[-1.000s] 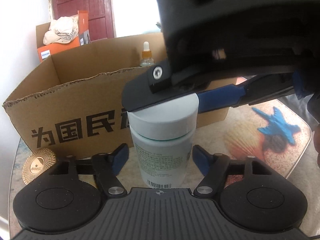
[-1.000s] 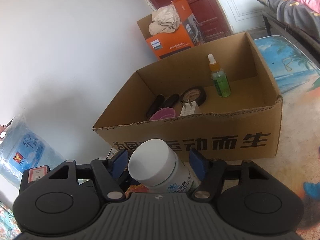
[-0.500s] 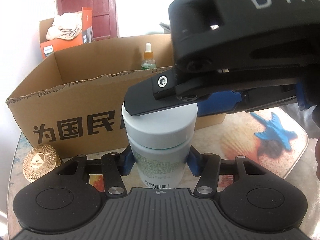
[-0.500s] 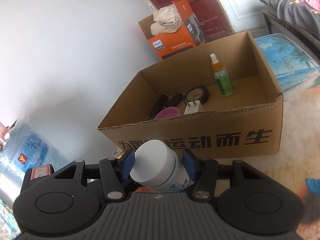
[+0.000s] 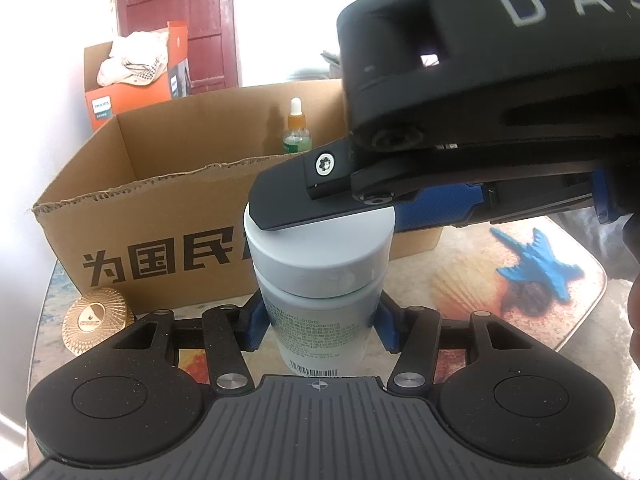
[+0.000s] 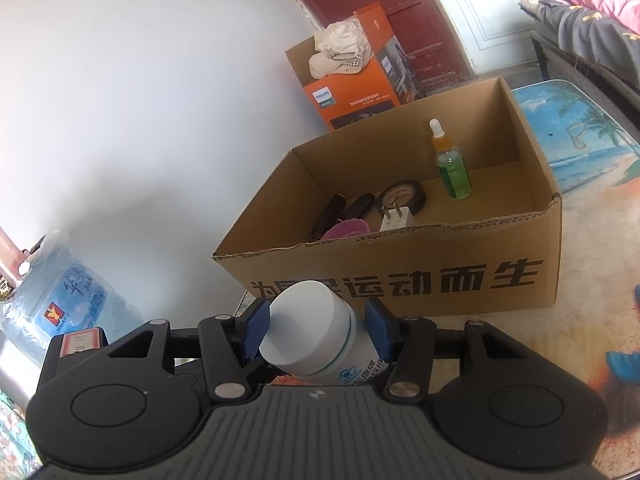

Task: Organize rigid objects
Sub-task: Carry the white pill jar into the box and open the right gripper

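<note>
Both grippers are clamped on the white bottle (image 5: 320, 280); left gripper (image 5: 318, 326) squeezes its body, right gripper (image 6: 316, 330) its cap end; bottle stands upright on the table, just in front of the cardboard box (image 6: 400, 280).

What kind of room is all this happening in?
Probably a lived-in home: a red wooden door, bedding piled on furniture, and a cardboard box of household odds and ends on a beach-print table.
</note>
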`<state>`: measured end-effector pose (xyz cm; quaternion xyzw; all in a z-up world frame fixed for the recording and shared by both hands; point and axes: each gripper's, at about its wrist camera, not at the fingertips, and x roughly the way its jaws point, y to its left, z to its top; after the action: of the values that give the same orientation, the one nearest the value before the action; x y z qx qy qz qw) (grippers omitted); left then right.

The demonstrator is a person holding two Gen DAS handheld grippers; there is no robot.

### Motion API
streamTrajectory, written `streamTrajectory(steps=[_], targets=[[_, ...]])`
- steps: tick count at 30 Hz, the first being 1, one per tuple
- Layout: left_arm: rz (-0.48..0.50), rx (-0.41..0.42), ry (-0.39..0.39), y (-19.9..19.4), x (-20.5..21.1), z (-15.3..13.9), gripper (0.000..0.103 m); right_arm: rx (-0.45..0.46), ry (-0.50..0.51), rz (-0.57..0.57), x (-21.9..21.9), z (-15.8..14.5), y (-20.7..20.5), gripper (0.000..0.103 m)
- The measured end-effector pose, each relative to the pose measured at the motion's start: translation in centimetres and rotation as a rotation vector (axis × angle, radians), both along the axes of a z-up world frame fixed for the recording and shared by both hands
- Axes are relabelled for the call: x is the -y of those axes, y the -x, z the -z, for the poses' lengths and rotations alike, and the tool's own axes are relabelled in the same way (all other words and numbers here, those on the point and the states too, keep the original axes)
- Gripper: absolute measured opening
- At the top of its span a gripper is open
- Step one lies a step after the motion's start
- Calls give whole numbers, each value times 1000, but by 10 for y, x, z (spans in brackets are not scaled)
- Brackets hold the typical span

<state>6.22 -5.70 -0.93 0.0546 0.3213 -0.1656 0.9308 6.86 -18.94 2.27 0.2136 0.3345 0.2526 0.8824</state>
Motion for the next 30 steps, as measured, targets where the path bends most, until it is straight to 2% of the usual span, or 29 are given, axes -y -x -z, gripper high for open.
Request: streamTrajectory(steps=[20, 30], targets=[[-2, 79, -8, 23, -4, -19, 54, 92, -9, -9, 3, -25, 32, 56], [-9, 156, -40, 34, -2, -40, 54, 172, -39, -31, 4, -47, 43, 56]])
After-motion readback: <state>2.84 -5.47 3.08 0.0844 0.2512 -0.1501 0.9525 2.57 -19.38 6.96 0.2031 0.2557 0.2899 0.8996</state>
